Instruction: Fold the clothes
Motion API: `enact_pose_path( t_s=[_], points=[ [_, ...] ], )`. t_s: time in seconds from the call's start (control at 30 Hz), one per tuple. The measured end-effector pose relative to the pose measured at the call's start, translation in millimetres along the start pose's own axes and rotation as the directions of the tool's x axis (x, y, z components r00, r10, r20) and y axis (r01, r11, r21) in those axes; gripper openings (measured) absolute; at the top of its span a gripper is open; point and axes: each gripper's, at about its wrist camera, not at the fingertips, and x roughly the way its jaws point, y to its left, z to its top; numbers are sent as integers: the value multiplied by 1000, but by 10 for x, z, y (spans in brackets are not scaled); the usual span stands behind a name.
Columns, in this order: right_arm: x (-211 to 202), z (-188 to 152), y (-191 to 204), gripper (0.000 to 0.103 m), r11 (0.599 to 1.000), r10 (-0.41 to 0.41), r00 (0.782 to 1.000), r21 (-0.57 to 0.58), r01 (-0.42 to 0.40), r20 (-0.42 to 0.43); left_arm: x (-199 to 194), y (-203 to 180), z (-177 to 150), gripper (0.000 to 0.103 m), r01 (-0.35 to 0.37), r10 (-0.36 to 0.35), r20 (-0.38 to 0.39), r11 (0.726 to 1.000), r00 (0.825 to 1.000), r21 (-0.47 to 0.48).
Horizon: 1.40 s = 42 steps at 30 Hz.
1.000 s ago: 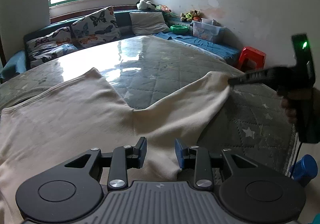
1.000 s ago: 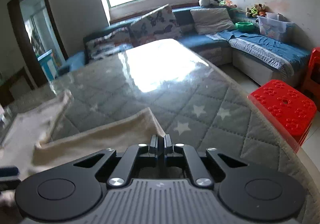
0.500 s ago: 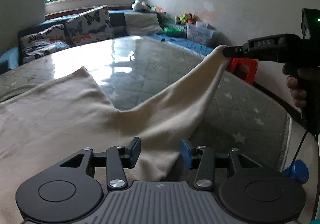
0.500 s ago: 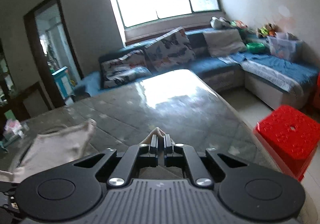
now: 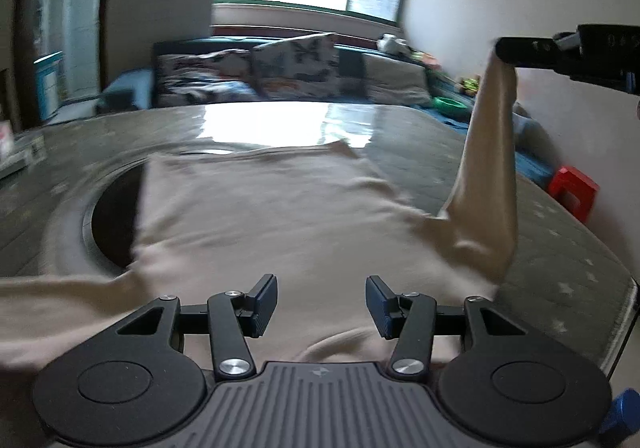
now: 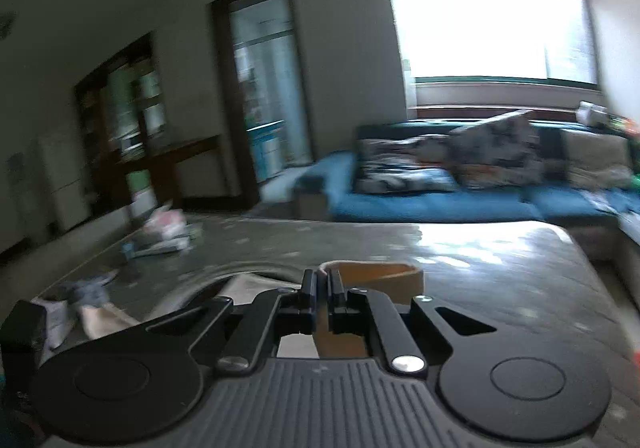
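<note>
Left wrist view: beige garment spread on quilted star-print table; left gripper released, jaws wide apart, hovering above cloth; right gripper raised at upper right, sleeve hanging taut from its tip; red stool beyond table edge.

Right wrist view: right gripper clenched on sleeve fold; adds doorway, blue sofa, clutter at table's far corner; both views motion-blurred.

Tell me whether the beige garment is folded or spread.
Mostly spread: the beige garment lies flat on the table, one end lifted by the shut right tongs.
</note>
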Motion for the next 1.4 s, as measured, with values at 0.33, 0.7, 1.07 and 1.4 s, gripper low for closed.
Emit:
enact_pose_path(
  t_s=[0.33,0.7,1.07,1.4],
  points=[
    [868,-169,918,4,979,176,972,-77,-189,-156,-200,324,-210,52,-57,57,2,995,998,-88],
    [766,-251,653,12,981,111,971,-131,-141,-213,-255,292,-140,52,-87,89,35,994,995,-63],
    [680,-784,209,12,974,-34,929,-219,-51,-369,-63,382,-49,52,-138,140,23,987,990,-85],
    [1046,-749,163,26,942,22,907,-296,-160,-421,-111,743,-66,52,-172,175,4,969,985,-178]
  ],
)
